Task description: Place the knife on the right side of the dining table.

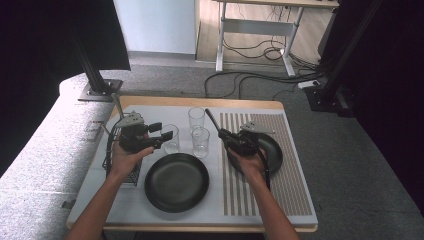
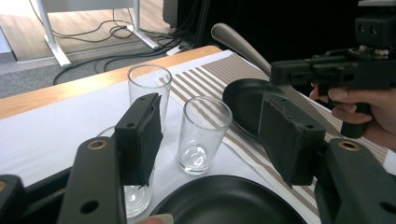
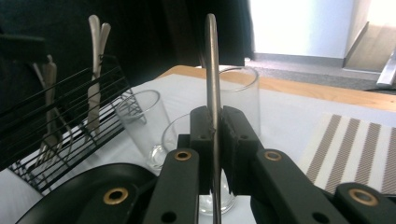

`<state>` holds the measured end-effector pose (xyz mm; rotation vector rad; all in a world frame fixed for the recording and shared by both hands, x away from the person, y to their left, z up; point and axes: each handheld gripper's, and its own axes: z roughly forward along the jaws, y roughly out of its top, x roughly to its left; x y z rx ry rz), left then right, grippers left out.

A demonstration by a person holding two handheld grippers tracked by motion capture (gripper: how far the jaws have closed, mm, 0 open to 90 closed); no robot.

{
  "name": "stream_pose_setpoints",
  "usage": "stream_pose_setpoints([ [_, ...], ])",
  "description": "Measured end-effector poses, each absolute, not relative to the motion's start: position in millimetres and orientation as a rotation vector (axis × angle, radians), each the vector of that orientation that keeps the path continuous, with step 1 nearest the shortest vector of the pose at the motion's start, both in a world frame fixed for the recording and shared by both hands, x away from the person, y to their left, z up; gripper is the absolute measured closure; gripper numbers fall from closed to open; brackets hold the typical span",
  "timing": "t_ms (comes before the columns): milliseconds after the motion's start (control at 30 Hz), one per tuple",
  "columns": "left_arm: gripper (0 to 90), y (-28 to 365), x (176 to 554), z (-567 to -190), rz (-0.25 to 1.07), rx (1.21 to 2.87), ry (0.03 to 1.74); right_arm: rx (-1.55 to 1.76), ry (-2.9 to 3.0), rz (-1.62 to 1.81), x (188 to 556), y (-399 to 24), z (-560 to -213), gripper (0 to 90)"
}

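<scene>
My right gripper [image 1: 223,134] [image 3: 215,116] is shut on a metal piece of cutlery [image 1: 211,119] [image 3: 211,60] that sticks up and away over the table; its rounded end [image 2: 236,42] is in the left gripper view. The right hand hovers over a small black plate [image 1: 274,150] on a striped placemat [image 1: 292,185]. My left gripper [image 1: 162,131] [image 2: 210,130] is open with nothing held, its jaws pointing toward three clear glasses [image 1: 196,118] [image 1: 200,141] [image 1: 170,138]. A large black plate [image 1: 176,181] lies in front of the glasses.
A black wire basket [image 1: 120,167] [image 3: 56,116] with several pieces of cutlery [image 3: 95,70] stands at the table's left edge under my left hand. A white mat [image 1: 165,112] covers the left half of the wooden table. Cables and desk legs lie on the floor beyond.
</scene>
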<state>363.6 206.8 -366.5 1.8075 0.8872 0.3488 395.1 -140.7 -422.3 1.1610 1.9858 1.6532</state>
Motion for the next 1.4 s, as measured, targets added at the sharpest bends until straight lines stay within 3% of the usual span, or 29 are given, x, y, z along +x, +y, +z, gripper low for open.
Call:
stream_pose_setpoints([
  [700, 41.4, 164, 392, -377, 0.257, 1.815, 0.903, 1.068, 2.015, 1.751, 380, -124, -422, 83.4],
  [1033, 41.2, 157, 409, -382, 0.166, 1.780, 0.927, 1.022, 2.053, 1.762, 375, -111, -426, 83.4],
  [1400, 45.7, 152, 414, -380, 0.159, 1.782, 0.919, 0.965, 2.093, 1.754, 372, -98, -426, 83.4],
])
